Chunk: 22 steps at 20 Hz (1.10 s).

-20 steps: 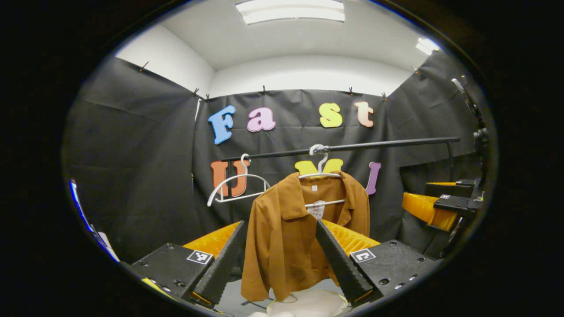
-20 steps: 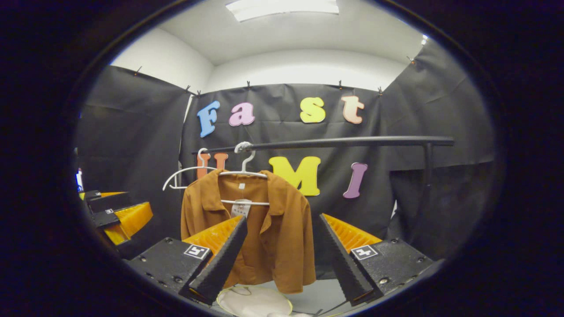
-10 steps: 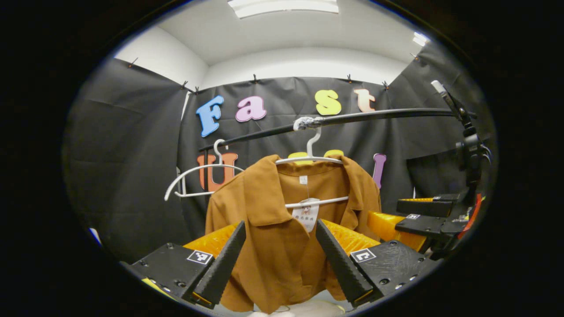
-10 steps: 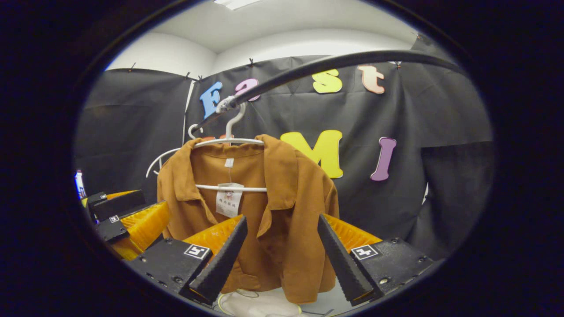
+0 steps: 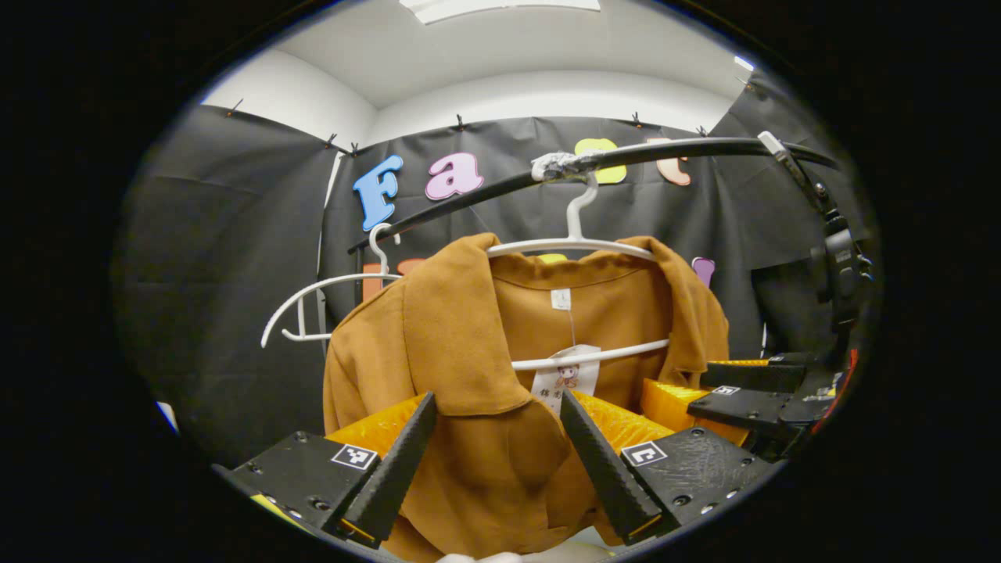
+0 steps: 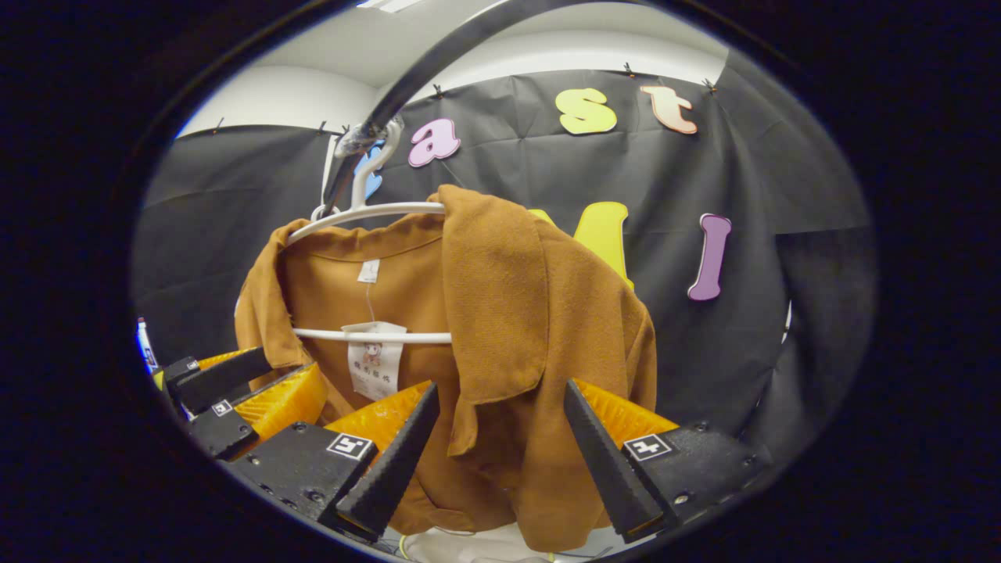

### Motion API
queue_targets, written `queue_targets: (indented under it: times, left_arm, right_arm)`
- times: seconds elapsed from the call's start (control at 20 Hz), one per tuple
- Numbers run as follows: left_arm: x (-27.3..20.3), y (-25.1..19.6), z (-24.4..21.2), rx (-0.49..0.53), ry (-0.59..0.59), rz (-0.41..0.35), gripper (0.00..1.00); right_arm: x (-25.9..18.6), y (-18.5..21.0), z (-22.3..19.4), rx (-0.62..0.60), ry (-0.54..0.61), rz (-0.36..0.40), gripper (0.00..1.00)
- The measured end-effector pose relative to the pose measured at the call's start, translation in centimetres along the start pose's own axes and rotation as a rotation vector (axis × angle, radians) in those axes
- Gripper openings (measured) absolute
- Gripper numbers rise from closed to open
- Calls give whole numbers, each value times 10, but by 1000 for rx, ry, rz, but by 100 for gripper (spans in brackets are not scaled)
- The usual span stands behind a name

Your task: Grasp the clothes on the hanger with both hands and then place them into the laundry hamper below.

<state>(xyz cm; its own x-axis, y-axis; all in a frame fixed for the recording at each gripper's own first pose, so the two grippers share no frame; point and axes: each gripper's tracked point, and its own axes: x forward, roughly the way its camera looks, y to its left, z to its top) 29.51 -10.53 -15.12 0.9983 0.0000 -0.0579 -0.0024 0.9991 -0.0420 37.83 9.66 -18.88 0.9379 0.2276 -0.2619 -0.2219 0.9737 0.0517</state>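
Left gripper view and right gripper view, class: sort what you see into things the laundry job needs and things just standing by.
Needed:
brown collared jacket
white plastic hanger carrying it
left gripper
right gripper
white laundry hamper, part visible below

Standing by:
empty white hanger
black clothes rail

No wording can be read. The paper tag [image 5: 565, 381] hanging at the jacket [image 5: 477, 367] collar, about six o'clock under the hanger [image 5: 575, 249] hook, carries a small cartoon figure and print too small to make out.
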Motion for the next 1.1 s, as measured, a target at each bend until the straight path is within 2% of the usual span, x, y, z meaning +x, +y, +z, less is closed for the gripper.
queue_targets:
  times: [0.2, 0.4, 0.45, 0.5, 0.55, 0.8, 0.85, 0.9, 0.95, 1.0, 1.1]
  left_arm:
    - [16, 8, -8, -6, 9, 52, 98]
    - [25, 14, -9, -5, 3, 71, 99]
    - [27, 16, -12, -4, 6, 74, 96]
    - [28, 17, -15, -9, 15, 70, 76]
    - [29, 18, -19, -20, 30, 60, 68]
    - [38, 28, -28, -148, 70, 14, 31]
    - [38, 30, -28, -160, 71, 22, 29]
    - [37, 30, -26, -160, 72, 19, 4]
    - [37, 24, -26, -152, 70, -7, 9]
    - [38, 19, -25, -150, 70, -31, 1]
    - [37, 17, -25, -148, 65, -42, 1]
  right_arm:
    - [17, -4, 5, 33, -17, -40, 99]
    - [25, -7, 6, 48, -12, -8, 74]
    - [27, -9, 4, 52, -15, 2, 68]
    - [29, -13, 4, 52, -15, 9, 61]
    - [28, -15, 4, 55, -17, 25, 45]
    - [30, -24, 7, 73, -11, 82, 14]
    - [29, -21, 7, 78, -7, 92, 10]
    - [28, -18, 4, 76, -2, 111, 8]
    - [27, -17, 5, 67, 3, 124, 6]
    - [28, -17, 6, 63, 3, 138, 5]
    - [28, -16, 6, 69, 8, 145, 5]
